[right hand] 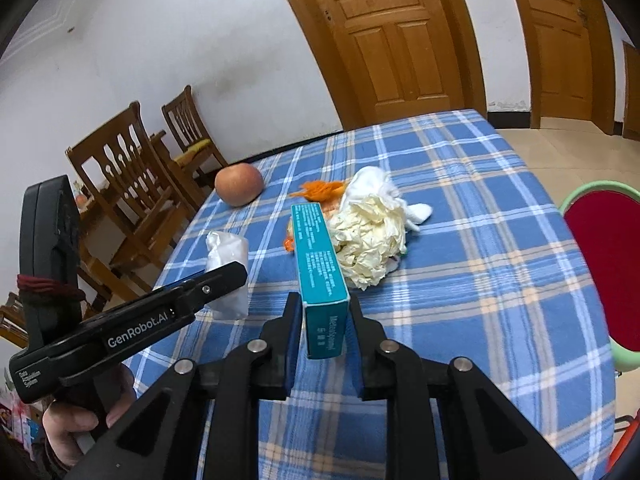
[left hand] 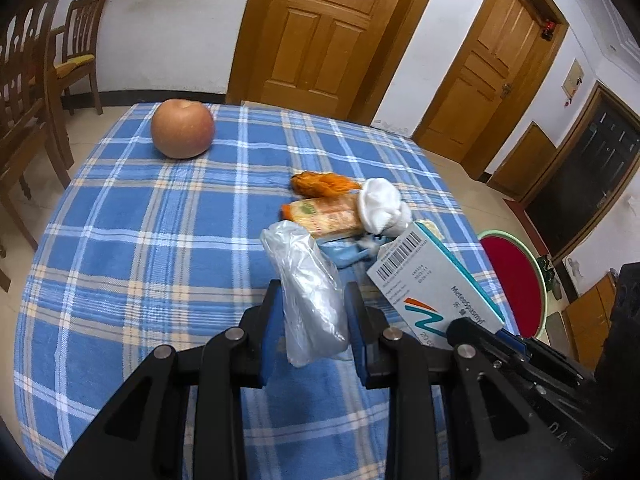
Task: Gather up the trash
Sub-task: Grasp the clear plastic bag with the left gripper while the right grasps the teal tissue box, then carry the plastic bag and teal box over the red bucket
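- My left gripper pinches a crumpled clear plastic bag; its blue pads press on both sides, and the bag hangs above the checked tablecloth near the table's near edge.
- My right gripper has its jaws clamped on a teal-and-white medicine box, held by its short end, the far end pointing towards the middle of the table.
- In the left wrist view that box shows its barcode face and part of a printed name; its lower end is hidden behind the right gripper's black finger.
- Behind the box a pile lies toward the table's right edge: crumpled white tissue, creased cream paper, orange peel, a flattened orange wrapper and something pale blue that I cannot make out.
- The box hides most of the wrapper in the right wrist view.
- An apple sits alone near the far left corner, well apart from the pile.
- A hand grips the left gripper's handle, cut off by the frame edge.
- A red-seated stool beyond the right edge is only partly visible; wooden chairs stand by the wall.
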A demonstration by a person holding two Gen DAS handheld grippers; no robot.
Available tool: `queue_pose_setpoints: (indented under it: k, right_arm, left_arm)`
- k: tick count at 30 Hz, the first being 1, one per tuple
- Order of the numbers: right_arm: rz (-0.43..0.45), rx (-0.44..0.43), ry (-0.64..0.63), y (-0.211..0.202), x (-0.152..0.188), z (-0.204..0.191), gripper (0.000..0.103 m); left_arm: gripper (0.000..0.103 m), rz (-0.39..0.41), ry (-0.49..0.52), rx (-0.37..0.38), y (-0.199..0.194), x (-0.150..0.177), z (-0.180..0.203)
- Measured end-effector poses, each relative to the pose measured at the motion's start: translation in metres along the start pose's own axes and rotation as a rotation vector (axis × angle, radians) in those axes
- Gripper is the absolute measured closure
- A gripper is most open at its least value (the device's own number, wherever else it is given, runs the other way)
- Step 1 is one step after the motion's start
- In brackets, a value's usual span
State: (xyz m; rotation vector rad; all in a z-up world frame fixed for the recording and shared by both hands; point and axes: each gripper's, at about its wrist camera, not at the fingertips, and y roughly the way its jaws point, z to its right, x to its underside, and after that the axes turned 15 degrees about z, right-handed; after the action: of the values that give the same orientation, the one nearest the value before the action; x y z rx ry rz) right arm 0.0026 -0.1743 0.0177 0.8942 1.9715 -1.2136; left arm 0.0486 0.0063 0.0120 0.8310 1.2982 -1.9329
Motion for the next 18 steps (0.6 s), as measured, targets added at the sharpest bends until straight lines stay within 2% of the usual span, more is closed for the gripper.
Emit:
queue_pose_setpoints:
  k: [9, 18]
  right_arm:
    - [0.072, 0.031, 0.029, -0.036, -0.008, 0.022, 0.080]
    - [0.152, 0.101, 0.071, -0.068, -0.020, 0.054, 0.080]
  left_arm:
    - [0.072, 0.000, 0.024, 0.057, -0.004, -0.003, 0.032]
    - [0.072, -0.007, 0.064, 0.114, 0.001, -0.008, 0.068]
